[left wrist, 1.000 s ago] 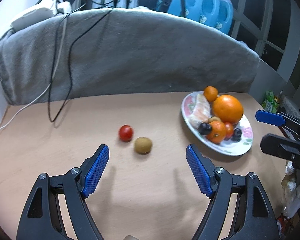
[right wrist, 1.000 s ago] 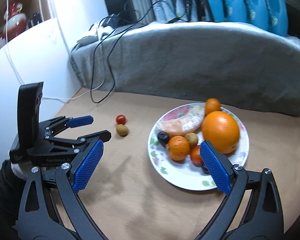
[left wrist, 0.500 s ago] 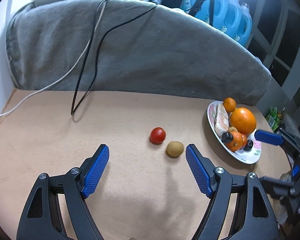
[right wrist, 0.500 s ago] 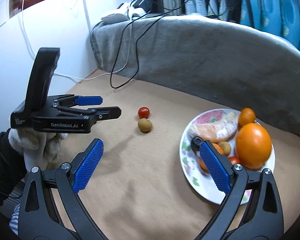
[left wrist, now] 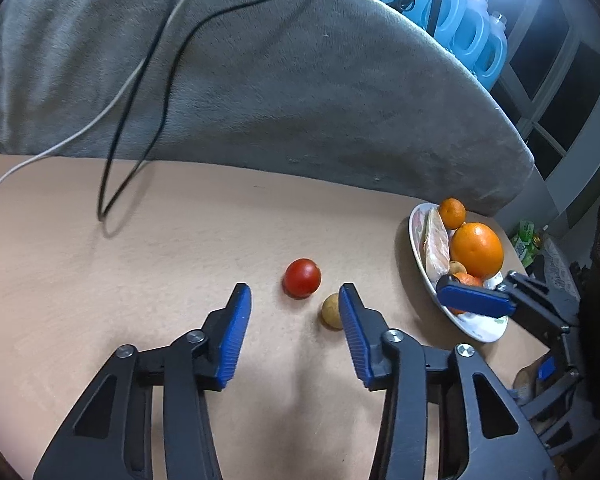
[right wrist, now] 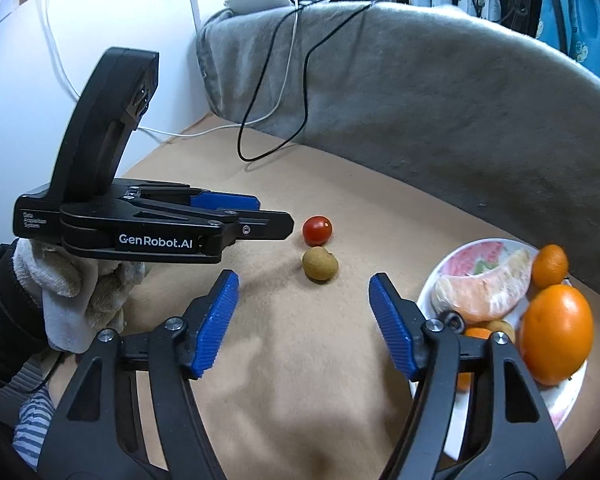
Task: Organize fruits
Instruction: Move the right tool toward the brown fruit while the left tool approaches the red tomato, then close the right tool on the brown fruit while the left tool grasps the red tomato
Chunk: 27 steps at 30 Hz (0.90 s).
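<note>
Both hand-held grippers, left (left wrist: 294,332) and right (right wrist: 304,320), empty, jaws just narrowing, aimed at small red tomato (left wrist: 302,278) and brown round fruit (right wrist: 320,263) left off the plate (right wrist: 556,412)

left wrist: looks forward and down along its tongs, low over the desk (left wrist: 140,248), facing the grey blanket (left wrist: 300,100) | right wrist: same tilt, from the plate (right wrist: 452,276) side | shared: red tomato (left wrist: 302,278), brown fruit (right wrist: 320,263), plate, black cable (right wrist: 276,92)
</note>
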Each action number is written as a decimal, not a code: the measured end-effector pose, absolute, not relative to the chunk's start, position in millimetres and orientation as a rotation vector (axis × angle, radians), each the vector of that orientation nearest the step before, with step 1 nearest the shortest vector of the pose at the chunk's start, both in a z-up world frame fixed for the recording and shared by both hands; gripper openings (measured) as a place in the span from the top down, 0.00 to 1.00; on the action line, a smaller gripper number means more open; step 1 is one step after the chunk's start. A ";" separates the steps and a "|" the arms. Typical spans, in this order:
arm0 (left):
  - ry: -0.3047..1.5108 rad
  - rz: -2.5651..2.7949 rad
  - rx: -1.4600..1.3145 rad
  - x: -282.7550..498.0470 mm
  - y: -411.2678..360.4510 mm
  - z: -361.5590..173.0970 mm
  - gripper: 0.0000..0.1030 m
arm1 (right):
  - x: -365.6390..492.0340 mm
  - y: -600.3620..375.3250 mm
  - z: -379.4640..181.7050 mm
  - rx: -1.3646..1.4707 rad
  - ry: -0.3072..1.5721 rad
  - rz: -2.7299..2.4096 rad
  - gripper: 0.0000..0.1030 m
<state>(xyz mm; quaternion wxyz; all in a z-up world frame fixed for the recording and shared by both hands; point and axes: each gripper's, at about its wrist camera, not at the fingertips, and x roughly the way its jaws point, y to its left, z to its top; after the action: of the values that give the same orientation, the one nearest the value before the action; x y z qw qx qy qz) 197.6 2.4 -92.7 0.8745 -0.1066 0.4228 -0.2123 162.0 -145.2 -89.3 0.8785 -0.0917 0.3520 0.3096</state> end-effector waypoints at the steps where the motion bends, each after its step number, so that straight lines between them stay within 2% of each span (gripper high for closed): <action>1: 0.885 -0.449 -0.225 199.4 2.1 -93.1 0.60 | 164.9 -143.7 -91.0 -0.191 0.741 0.645 0.32; 3: 0.891 -0.460 -0.231 202.7 1.4 -94.5 0.62 | 169.9 -141.0 -94.4 -0.191 0.753 0.645 0.42; 5: 0.900 -0.467 -0.238 206.7 0.3 -97.1 0.63 | 174.6 -138.2 -98.0 -0.191 0.769 0.650 0.46; 12: 0.918 -0.483 -0.250 214.3 -0.3 -100.6 0.65 | 190.1 -129.4 -106.5 -0.204 0.793 0.638 0.51; 24: 0.944 -0.498 -0.271 221.3 1.7 -107.5 0.67 | 208.8 -120.8 -116.8 -0.209 0.823 0.623 0.52; 27: 0.947 -0.501 -0.271 222.5 -0.1 -108.9 0.69 | 210.9 -119.9 -119.1 -0.213 0.831 0.620 0.55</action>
<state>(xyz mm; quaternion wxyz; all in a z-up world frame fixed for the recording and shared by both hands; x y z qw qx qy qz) 222.5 -0.1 -108.9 0.8511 -0.1285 0.4500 -0.2379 210.9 -119.9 -119.1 0.8633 -0.1015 0.3962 0.2957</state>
